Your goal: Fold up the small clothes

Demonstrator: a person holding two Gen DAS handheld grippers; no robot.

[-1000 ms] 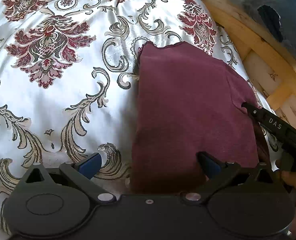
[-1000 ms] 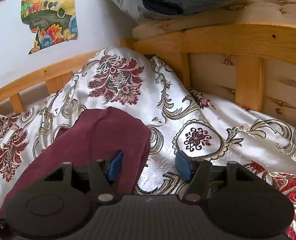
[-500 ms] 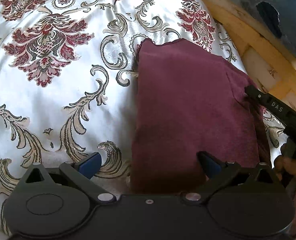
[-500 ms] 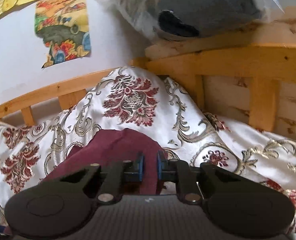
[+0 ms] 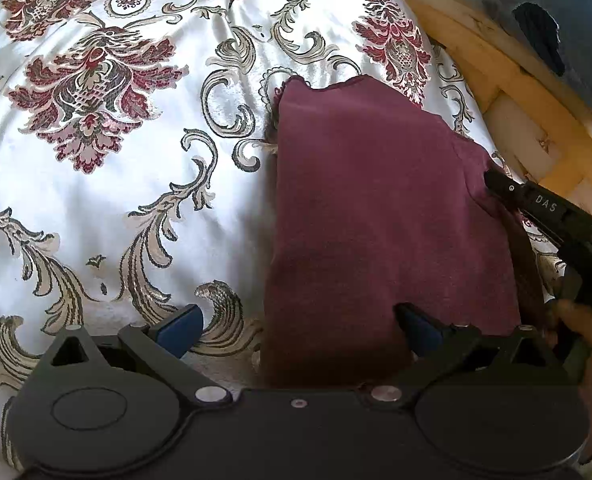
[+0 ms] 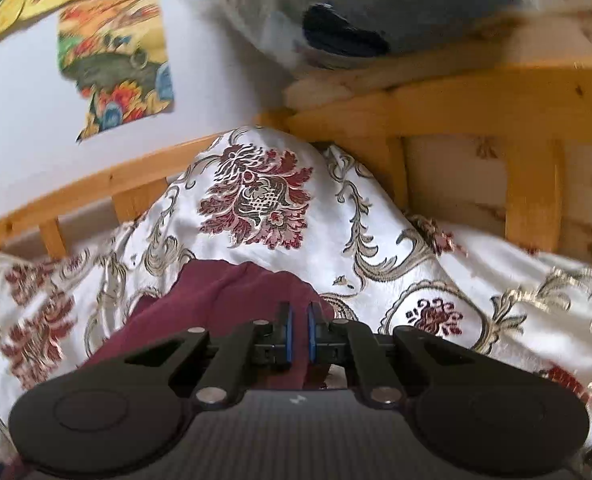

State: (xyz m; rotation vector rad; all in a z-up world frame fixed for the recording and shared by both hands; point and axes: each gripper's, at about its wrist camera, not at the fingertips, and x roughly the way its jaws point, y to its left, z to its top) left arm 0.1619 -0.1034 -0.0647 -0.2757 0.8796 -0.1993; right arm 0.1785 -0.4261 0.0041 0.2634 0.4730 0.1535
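A maroon garment lies folded on a white floral bedspread. My left gripper is open, its blue pads spread over the garment's near left edge, holding nothing. My right gripper is shut on the garment's right edge, with the cloth pinched between its blue pads. In the left wrist view the right gripper grips the garment's right side and lifts the edge a little.
A wooden bed frame runs along the back and right. A plastic bag with dark clothes sits on the frame's ledge. Colourful posters hang on the white wall.
My right gripper closed from open onto the garment's right edge and has risen, tilting upward. The left gripper stayed open and nearly still.
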